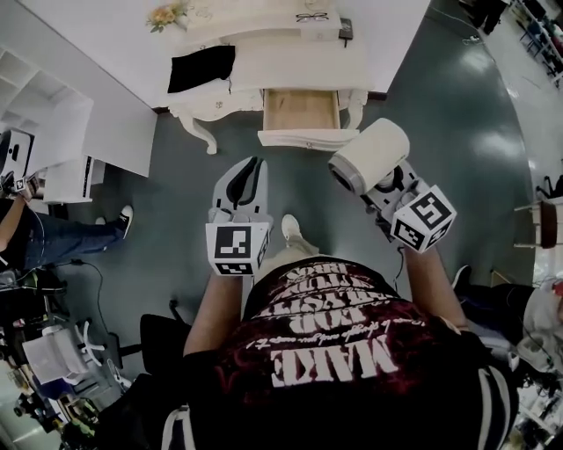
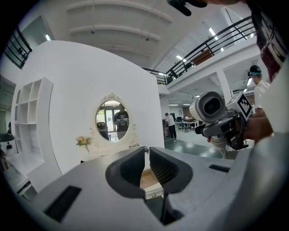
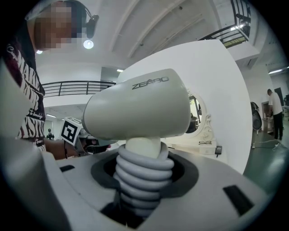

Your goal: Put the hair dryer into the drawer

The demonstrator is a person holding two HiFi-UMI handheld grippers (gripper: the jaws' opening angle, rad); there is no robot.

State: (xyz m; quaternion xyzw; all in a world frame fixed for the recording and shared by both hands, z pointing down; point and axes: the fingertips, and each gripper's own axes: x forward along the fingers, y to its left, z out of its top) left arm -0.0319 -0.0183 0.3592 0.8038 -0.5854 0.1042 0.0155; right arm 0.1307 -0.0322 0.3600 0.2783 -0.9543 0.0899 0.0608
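Note:
A cream hair dryer (image 1: 369,156) has its grey cord coiled round the handle. My right gripper (image 1: 384,182) is shut on that wrapped handle and holds the dryer (image 3: 135,108) upright, barrel across. Ahead stands a white dressing table (image 1: 290,61) with its wooden drawer (image 1: 301,110) pulled out. Both grippers hang over the floor short of the drawer. My left gripper (image 1: 244,186) is to the left of the dryer, its jaws drawn together to a thin slit with nothing in them. In the left gripper view the drawer (image 2: 145,178) shows past the left gripper (image 2: 148,155), with the dryer (image 2: 210,107) to the right.
On the table lie a black cloth (image 1: 201,68), glasses (image 1: 311,16) and flowers (image 1: 165,15); an oval mirror (image 2: 112,119) stands behind. A white shelf unit (image 1: 44,114) and a seated person (image 1: 35,233) are at the left. Grey floor lies between me and the drawer.

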